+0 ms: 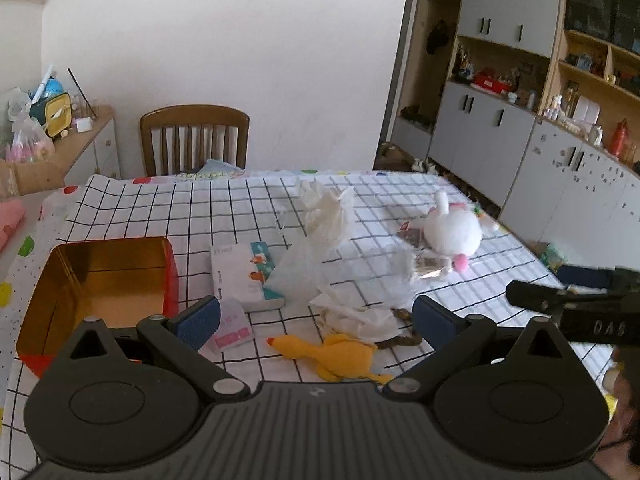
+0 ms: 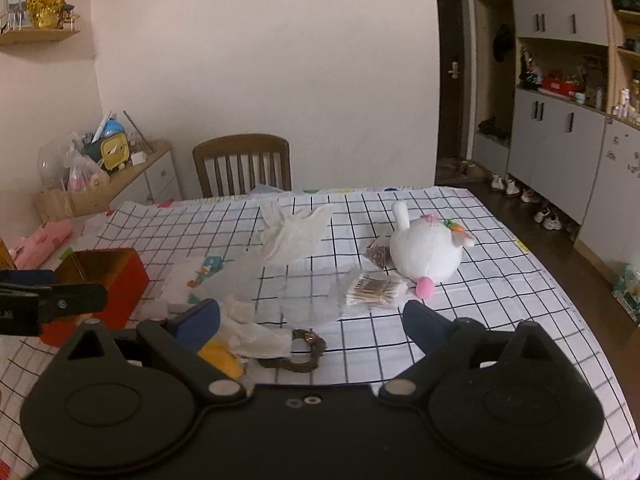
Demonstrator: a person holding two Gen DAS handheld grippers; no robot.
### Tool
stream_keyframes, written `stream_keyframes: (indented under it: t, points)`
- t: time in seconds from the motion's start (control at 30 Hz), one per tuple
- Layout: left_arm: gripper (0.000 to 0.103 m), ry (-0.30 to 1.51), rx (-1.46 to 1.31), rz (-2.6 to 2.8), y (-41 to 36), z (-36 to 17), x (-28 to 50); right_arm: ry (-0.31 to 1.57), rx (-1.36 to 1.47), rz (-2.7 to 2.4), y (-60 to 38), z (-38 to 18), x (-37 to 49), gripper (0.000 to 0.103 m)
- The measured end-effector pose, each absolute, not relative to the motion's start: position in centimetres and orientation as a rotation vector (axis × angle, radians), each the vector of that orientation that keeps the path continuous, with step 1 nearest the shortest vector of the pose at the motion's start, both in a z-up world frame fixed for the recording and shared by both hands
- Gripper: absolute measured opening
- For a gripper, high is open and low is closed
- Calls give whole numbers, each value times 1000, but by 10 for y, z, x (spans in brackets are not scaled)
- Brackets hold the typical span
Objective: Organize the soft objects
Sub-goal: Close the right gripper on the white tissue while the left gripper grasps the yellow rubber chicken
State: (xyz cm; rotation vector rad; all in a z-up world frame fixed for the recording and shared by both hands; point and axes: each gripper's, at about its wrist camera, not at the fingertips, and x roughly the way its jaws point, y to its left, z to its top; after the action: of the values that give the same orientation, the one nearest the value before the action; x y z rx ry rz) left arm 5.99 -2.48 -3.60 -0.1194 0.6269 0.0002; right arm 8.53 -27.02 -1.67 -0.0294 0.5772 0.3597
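Both grippers hover spread and empty: the left gripper [image 1: 316,322] above the yellow plush chicken [image 1: 340,356], the right gripper [image 2: 312,326] over crumpled tissue [image 2: 256,338]. The white plush rabbit [image 2: 426,250] lies well apart on the checked tablecloth [image 2: 460,320], the red tin [image 1: 96,284] at left.

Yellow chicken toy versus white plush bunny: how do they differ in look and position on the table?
The yellow chicken toy is flat and elongated, lying stretched out near the grippers; the white plush bunny is round and bulky, farther back on the table. The chicken has a red beak tip; the bunny has a pink pompom. Both rest untouched on the checked tablecloth.
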Motion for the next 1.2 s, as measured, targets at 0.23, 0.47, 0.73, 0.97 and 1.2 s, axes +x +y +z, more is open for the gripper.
stream_keyframes:
  t: [0.23,0.47,0.73,0.97,1.2]
  points:
    - [103,712,-140,11,-33,-67,74,649,-99,455,-279,-41,126,89]
    - [103,787,-133,3,-52,-90,79,715,-157,562,-271,-60,156,83]
    - [102,829,-160,58,-52,-105,93,746,-255,736,-241,-73,174,76]
    - [102,837,-124,56,-50,-116,116,781,-345,892,-220,-85,193,64]
    - [88,878,-82,2,-69,-135,135,892,-350,1030,-205,-97,224,55]
